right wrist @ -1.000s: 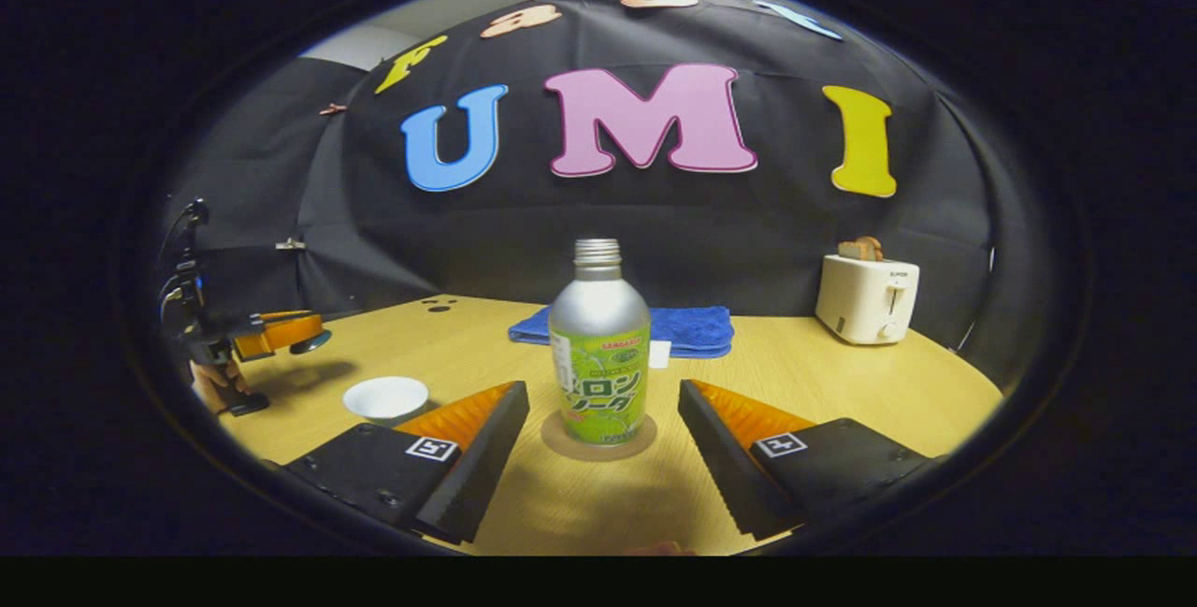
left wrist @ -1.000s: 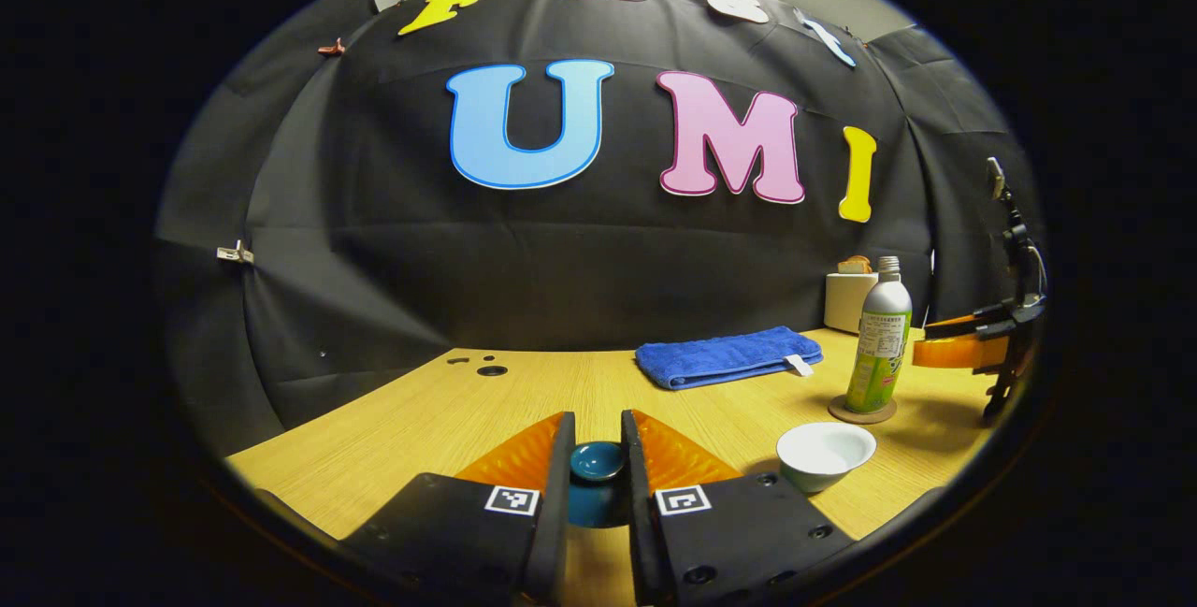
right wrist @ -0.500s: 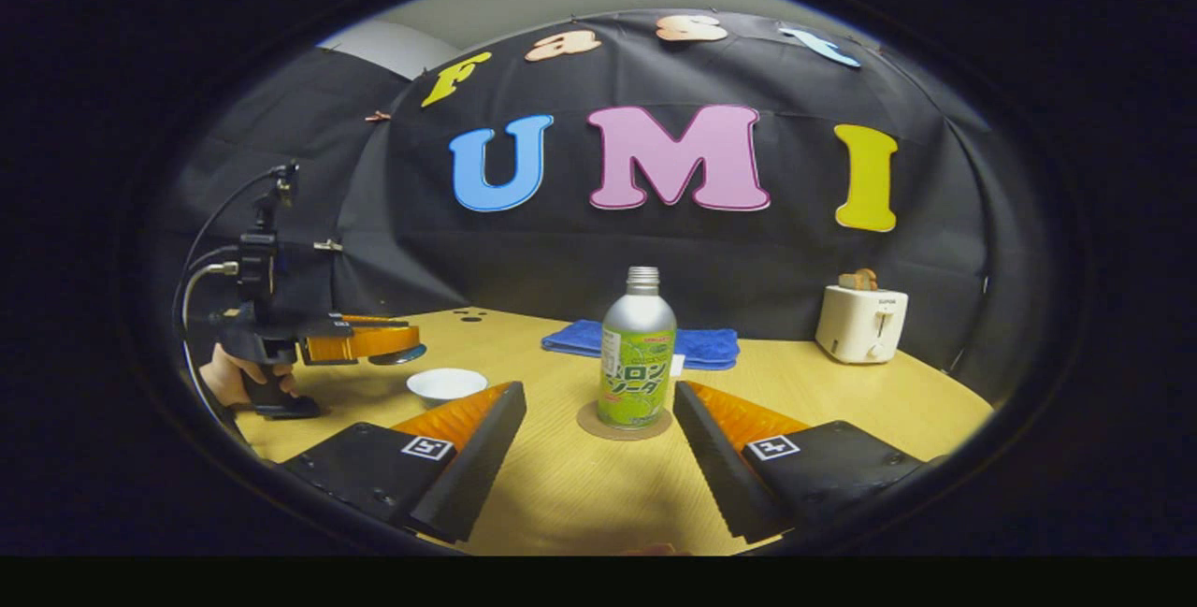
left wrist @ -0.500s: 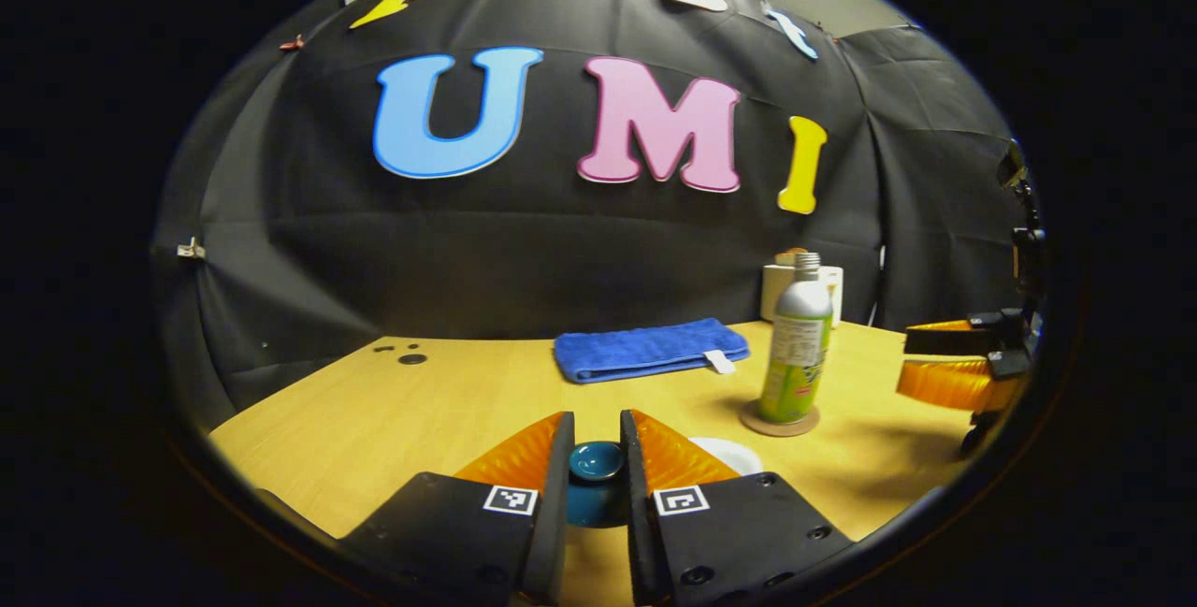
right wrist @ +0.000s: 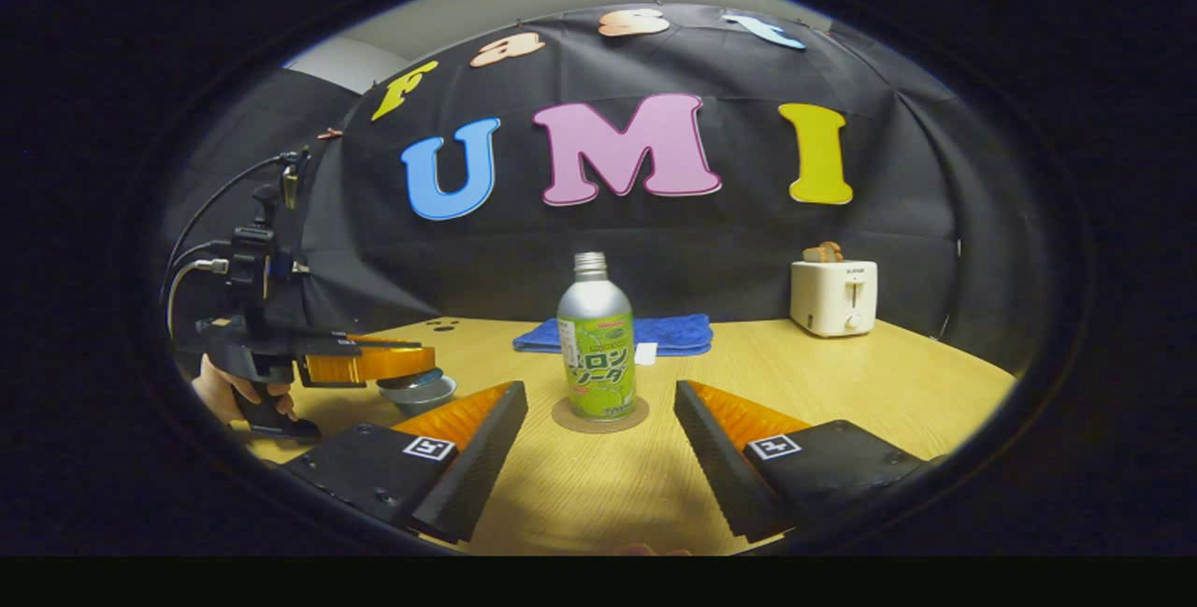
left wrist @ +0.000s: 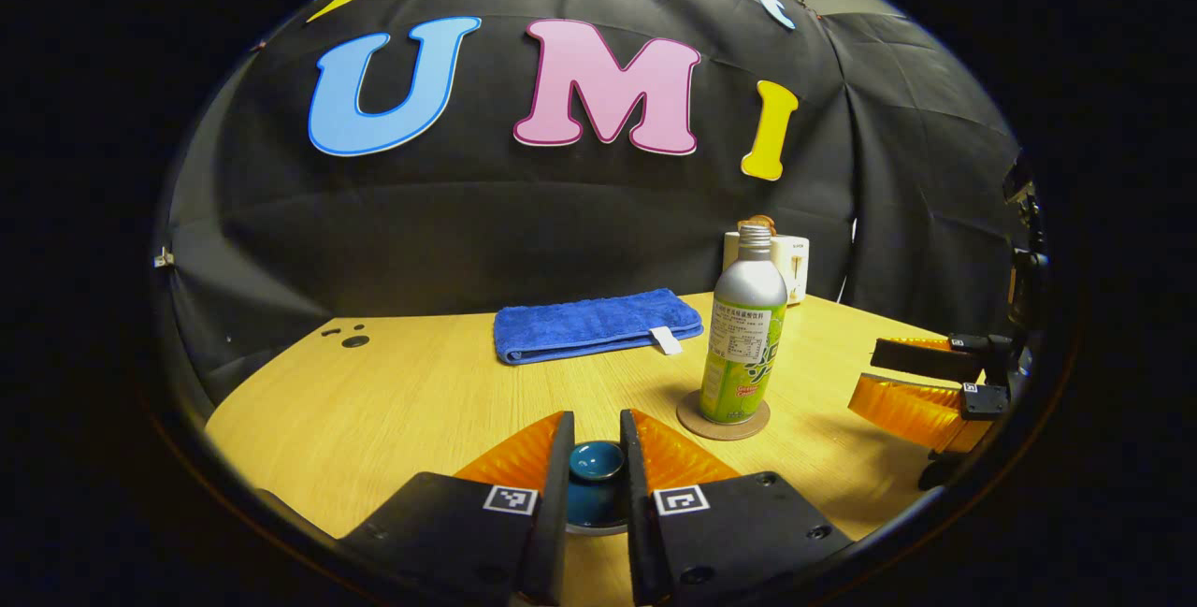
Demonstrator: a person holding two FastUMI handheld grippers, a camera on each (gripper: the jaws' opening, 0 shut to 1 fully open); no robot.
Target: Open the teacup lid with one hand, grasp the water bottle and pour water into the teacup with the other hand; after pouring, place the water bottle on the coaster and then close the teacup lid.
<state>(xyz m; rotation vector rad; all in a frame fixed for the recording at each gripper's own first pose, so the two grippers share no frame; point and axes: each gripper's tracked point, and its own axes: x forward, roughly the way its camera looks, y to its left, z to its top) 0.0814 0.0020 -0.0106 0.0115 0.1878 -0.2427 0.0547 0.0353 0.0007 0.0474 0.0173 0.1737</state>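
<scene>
On the coaster (right wrist: pixel 599 417) stands the water bottle (right wrist: pixel 596 345), upright, neck up, its label too small to read. Left of it, the left gripper (left wrist: pixel 596 457) clamps the teacup lid (left wrist: pixel 596 460) just over the teacup (right wrist: pixel 418 394). Nearer than the bottle, the right gripper (right wrist: pixel 598 420) gapes wide.

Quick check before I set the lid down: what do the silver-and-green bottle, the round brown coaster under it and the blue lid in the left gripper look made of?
Silver-and-green bottle: likely aluminium, matte metallic shoulder, threaded neck, printed green wrap.
Round brown coaster: thin dull disc, possibly cork or wood; unclear.
Blue lid, clamped by the left gripper: probably glazed ceramic, glossy highlight on its knob.
</scene>
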